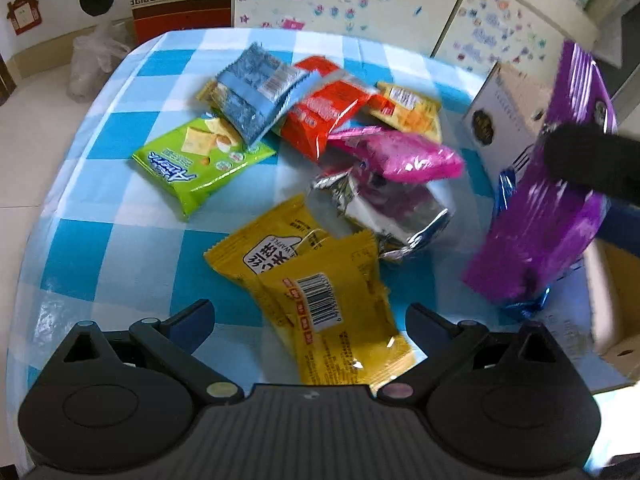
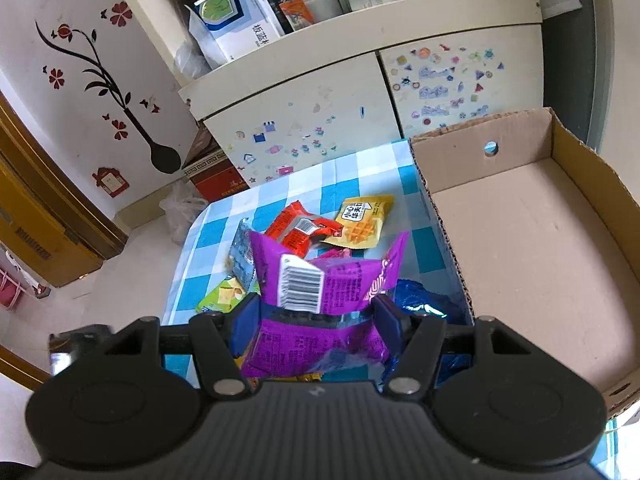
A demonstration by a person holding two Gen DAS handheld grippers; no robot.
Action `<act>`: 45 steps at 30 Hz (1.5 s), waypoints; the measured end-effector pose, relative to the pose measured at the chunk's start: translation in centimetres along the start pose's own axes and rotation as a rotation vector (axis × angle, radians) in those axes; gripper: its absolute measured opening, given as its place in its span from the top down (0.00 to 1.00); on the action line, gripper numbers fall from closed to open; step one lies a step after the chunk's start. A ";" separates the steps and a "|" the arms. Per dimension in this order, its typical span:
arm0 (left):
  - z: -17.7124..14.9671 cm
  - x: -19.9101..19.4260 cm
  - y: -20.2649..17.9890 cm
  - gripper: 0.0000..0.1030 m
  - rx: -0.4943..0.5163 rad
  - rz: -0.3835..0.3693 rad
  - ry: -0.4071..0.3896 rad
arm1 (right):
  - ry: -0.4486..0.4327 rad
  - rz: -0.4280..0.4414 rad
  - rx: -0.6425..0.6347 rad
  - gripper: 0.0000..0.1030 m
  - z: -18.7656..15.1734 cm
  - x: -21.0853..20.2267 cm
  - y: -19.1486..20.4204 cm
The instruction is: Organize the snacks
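Observation:
A pile of snack packets lies on the blue-and-white checked table [image 1: 120,240]: two yellow packets [image 1: 320,292], a green one [image 1: 196,164], a blue one [image 1: 256,92], a red one [image 1: 320,116], a pink one [image 1: 400,156] and a silver one [image 1: 384,208]. My left gripper [image 1: 310,320] is open, its jaws on either side of the near yellow packet. My right gripper [image 2: 316,320] is shut on a purple packet [image 2: 320,300], lifted above the table; the packet also shows at the right of the left wrist view [image 1: 552,200]. An empty cardboard box [image 2: 540,248] stands right of the pile.
A cream cabinet [image 2: 320,120] covered with stickers stands behind the table, with boxes on its shelf. A red-brown box [image 1: 180,4] and a plastic bag [image 1: 92,60] sit on the floor past the table's far left edge. A blue foil packet [image 2: 420,300] lies beside the cardboard box.

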State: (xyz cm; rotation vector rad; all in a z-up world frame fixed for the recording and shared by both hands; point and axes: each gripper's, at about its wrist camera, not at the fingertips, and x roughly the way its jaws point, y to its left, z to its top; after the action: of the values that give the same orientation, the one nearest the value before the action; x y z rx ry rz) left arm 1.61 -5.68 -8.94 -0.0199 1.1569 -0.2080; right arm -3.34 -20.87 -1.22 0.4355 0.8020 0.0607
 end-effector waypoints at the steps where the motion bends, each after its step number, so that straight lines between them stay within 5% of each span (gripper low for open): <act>1: 0.0 0.3 0.0 0.00 -0.002 0.005 0.005 | -0.001 0.002 -0.004 0.39 0.0 0.0 0.1; 17: -2.4 -2.6 7.0 0.05 -0.202 0.029 -0.012 | 0.060 0.076 0.040 0.41 -0.1 0.5 -0.4; 24: -2.9 -3.6 6.6 0.09 -0.163 0.053 -0.067 | 0.107 0.124 0.054 0.39 -0.4 1.2 -0.4; 35: -5.5 -6.4 7.9 0.08 -0.207 0.066 -0.087 | 0.295 0.111 -0.056 0.36 -3.6 4.8 1.5; 40: -6.6 -7.9 7.8 0.07 -0.192 0.105 -0.126 | 0.317 0.138 -0.013 0.19 -4.5 4.8 1.0; 45: -6.8 -8.5 8.5 0.07 -0.198 0.222 -0.171 | 0.325 0.152 0.017 0.16 -5.2 5.3 0.8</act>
State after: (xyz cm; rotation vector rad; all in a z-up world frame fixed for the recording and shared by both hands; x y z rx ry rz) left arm -6.52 4.75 -4.98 -0.0826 0.9966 0.1038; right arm -3.25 -17.13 -7.71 0.5097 1.0880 0.2710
